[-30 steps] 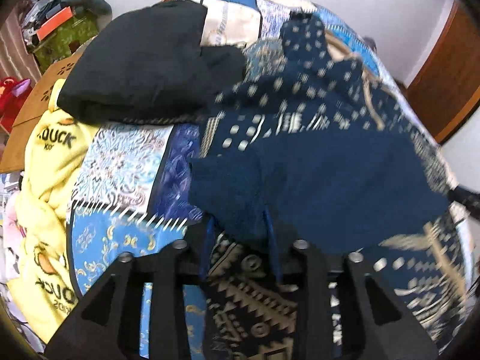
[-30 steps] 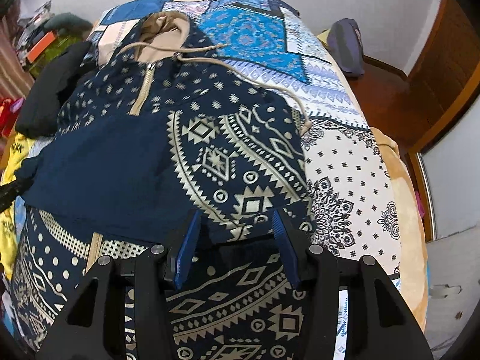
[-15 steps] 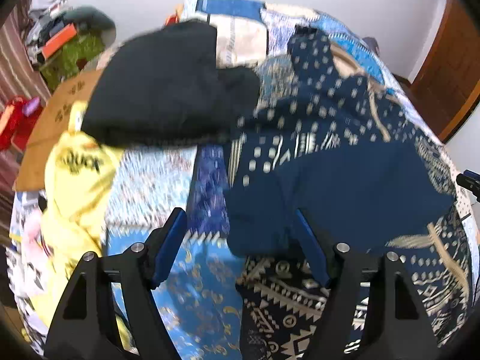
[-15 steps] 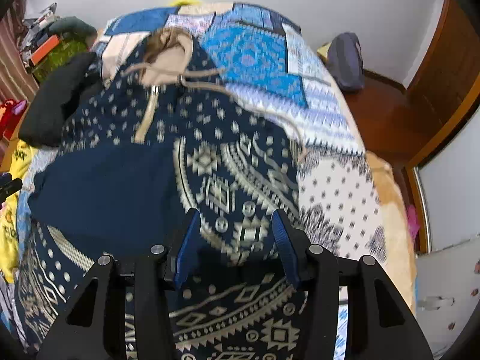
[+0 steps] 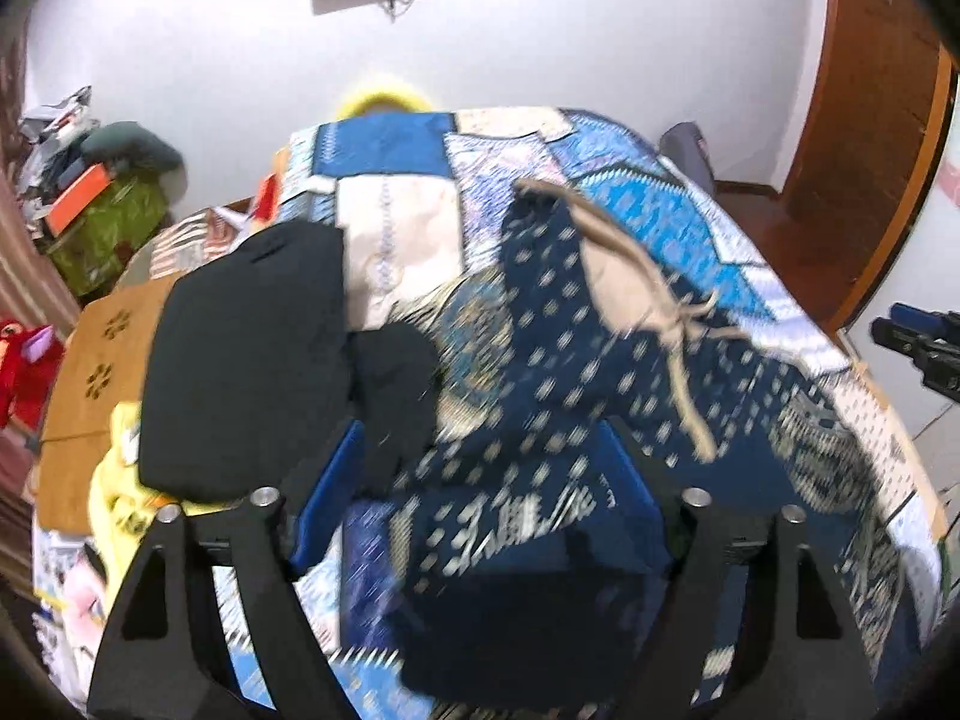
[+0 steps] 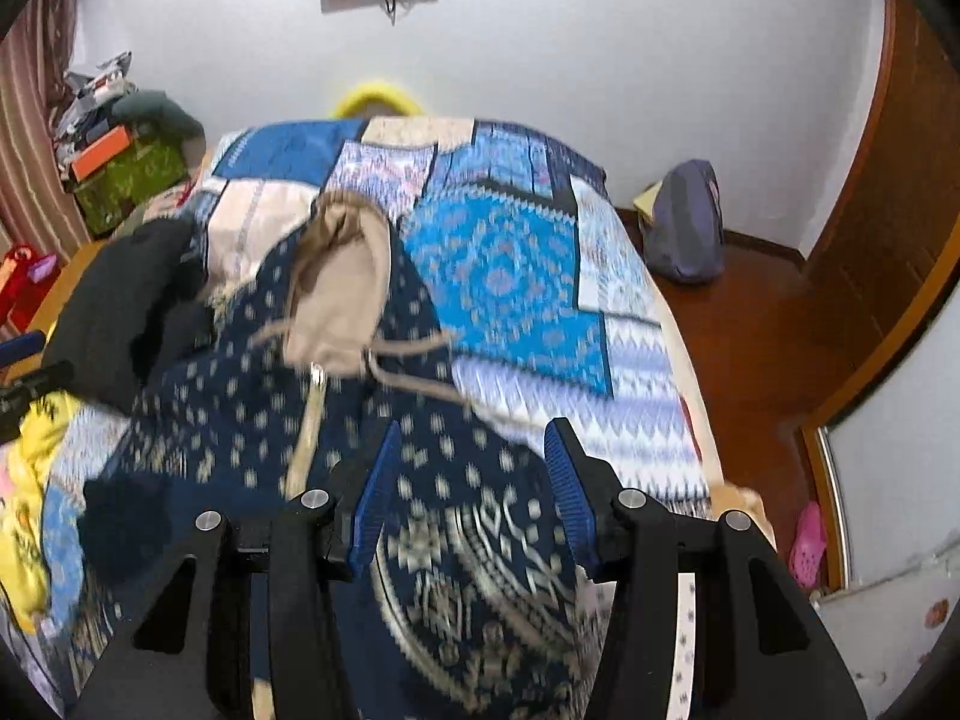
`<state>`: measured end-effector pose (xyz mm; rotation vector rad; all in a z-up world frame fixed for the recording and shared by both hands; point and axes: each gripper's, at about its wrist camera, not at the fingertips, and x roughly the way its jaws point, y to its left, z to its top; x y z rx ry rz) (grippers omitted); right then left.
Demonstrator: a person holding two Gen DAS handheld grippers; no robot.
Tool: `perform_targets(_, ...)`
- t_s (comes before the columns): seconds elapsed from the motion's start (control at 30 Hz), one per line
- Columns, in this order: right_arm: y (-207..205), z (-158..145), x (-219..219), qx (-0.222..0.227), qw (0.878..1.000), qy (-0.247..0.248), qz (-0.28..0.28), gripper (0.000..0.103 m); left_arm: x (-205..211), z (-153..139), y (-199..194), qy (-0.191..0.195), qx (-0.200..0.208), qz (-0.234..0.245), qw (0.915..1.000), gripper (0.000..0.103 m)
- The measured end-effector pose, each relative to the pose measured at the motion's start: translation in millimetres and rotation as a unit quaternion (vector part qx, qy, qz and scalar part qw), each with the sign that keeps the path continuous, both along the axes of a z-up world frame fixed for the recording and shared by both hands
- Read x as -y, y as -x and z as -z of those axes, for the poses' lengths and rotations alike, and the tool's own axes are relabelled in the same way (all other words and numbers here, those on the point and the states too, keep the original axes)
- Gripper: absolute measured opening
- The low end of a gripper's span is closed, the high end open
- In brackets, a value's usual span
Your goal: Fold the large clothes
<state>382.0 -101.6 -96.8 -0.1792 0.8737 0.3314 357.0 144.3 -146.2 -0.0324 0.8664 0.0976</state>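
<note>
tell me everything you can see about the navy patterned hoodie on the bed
The navy hoodie is soft knit-looking fabric with pale dots up top and geometric bands lower down. Its hood is tan-lined, with tan drawstrings and a tan zipper strip. It lies front-up and partly folded on the patchwork bedspread, hood toward the wall, one side touching the black folded garment. No fingers grip it.

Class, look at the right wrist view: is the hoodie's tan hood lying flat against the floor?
No. The tan hood rests on the patchwork bedspread, up on the bed, well away from the wooden floor.
</note>
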Motion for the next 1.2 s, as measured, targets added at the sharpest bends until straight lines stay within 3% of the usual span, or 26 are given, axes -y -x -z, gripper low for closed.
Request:
perform_targets(0.17,-35.5,7.2,-14.6,-0.019,0.999,-0.025,-0.002,0.046,8.3,9.2,-47.0,0.010,-0.013,0.012,0.9998,0.081)
perform_targets(0.43,-100.2,52.6,-48.7,-0.090,0.995,-0.033,-0.007,0.046,6.6,43.7,-117.2,0.055,-0.054,0.009,0.9970,0.081)
perform_targets(0.63,-131.4,78.7,-68.7,-0.106,0.994,-0.042,0.000,0.046,11.5,67.9,-157.7,0.067,-0.070,0.004,0.9953,0.081)
perform_targets(0.9,-172.8,127.8,-79.3,-0.178,0.982,-0.054,0.028,0.047,1.2,105.9,-190.8,0.076,-0.097,-0.027,0.9920,0.081)
perform_targets(0.97,-174.4,128.9,-76.0,-0.176,0.981,-0.072,0.032,0.048,-1.9,114.2,-191.8,0.092,-0.101,-0.029,0.9902,0.075)
perform_targets(1.03,-173.4,127.4,-78.2,-0.168,0.984,-0.062,0.017,0.048,-3.9,118.9,-191.8,0.110,-0.099,-0.025,0.9886,0.054)
perform_targets(1.13,-167.1,125.8,-83.0,-0.153,0.987,-0.046,-0.015,0.028,-4.4,120.8,-189.7,0.142,-0.095,-0.019,0.9851,0.026)
perform_targets(1.17,-163.4,124.6,-83.7,-0.151,0.988,-0.042,-0.016,0.016,-3.1,119.6,-188.9,0.140,-0.094,-0.018,0.9855,0.021)
perform_targets(1.2,-160.5,122.5,-84.4,-0.149,0.988,-0.036,-0.019,0.012,-0.4,117.7,-187.6,0.133,-0.094,-0.014,0.9865,0.010)
